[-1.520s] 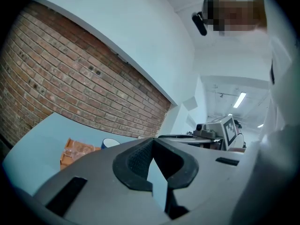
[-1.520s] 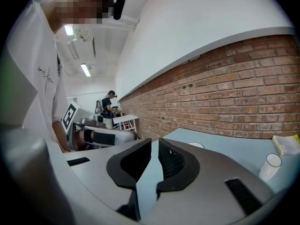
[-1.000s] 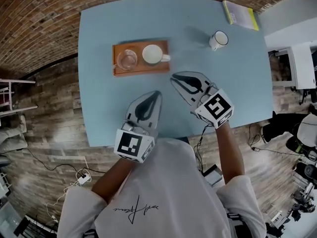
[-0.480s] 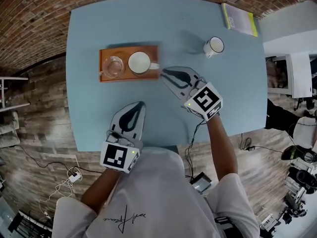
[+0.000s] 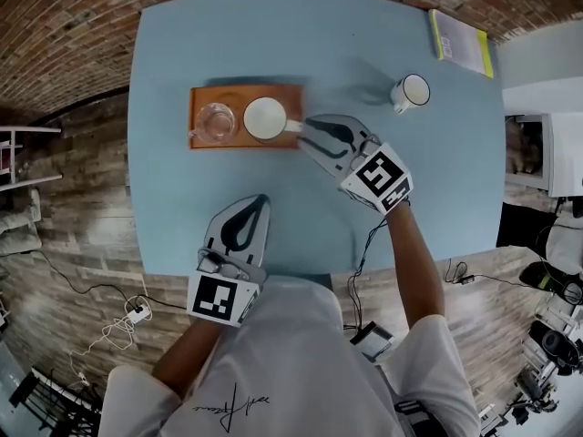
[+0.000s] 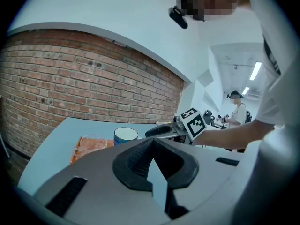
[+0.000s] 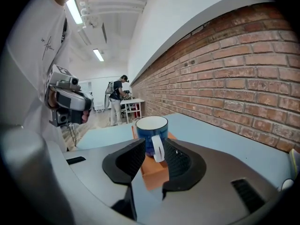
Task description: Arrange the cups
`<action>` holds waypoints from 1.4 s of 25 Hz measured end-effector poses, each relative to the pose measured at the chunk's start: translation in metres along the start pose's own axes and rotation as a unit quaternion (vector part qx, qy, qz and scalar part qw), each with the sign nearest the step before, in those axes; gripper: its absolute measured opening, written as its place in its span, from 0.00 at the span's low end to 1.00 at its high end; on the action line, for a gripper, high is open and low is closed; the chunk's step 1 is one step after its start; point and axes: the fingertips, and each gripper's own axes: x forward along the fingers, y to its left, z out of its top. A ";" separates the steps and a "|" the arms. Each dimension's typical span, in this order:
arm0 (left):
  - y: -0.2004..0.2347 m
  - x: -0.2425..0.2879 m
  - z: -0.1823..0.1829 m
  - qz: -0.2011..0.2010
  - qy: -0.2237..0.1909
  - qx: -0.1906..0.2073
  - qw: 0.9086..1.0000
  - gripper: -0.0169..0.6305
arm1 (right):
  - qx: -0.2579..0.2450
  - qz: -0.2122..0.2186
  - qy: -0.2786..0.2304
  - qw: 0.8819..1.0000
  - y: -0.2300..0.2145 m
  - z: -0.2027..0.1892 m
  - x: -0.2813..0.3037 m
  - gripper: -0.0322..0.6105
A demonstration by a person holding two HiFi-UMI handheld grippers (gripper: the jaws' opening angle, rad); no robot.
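At upper centre of the head view, my right gripper [image 5: 310, 130] covers the blue mug's [image 5: 265, 118] handle. Its jaws stand apart with the handle between them, unpressed. My left gripper [image 5: 255, 203], lower centre, is closed and empty. I count three cups: the blue mug and a glass cup [image 5: 215, 122] on one wooden tray [image 5: 237, 144], and a white mug [image 5: 411, 92] upper right. The table [image 5: 182, 208] is blue, against a brick wall [image 5: 73, 25].

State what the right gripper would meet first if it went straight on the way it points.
Probably the white handle of the blue mug, ahead between the right gripper's open jaws; the mug stands on the wooden tray.
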 end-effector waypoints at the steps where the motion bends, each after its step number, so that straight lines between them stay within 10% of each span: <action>1: 0.001 0.000 -0.001 0.004 0.001 0.002 1.000 0.04 | -0.003 0.004 0.003 1.000 -0.001 -0.002 0.002 0.21; 35: 0.025 0.025 -0.014 0.017 0.030 -0.015 0.999 0.04 | -0.036 0.095 -0.007 0.995 0.013 -0.011 0.036 0.17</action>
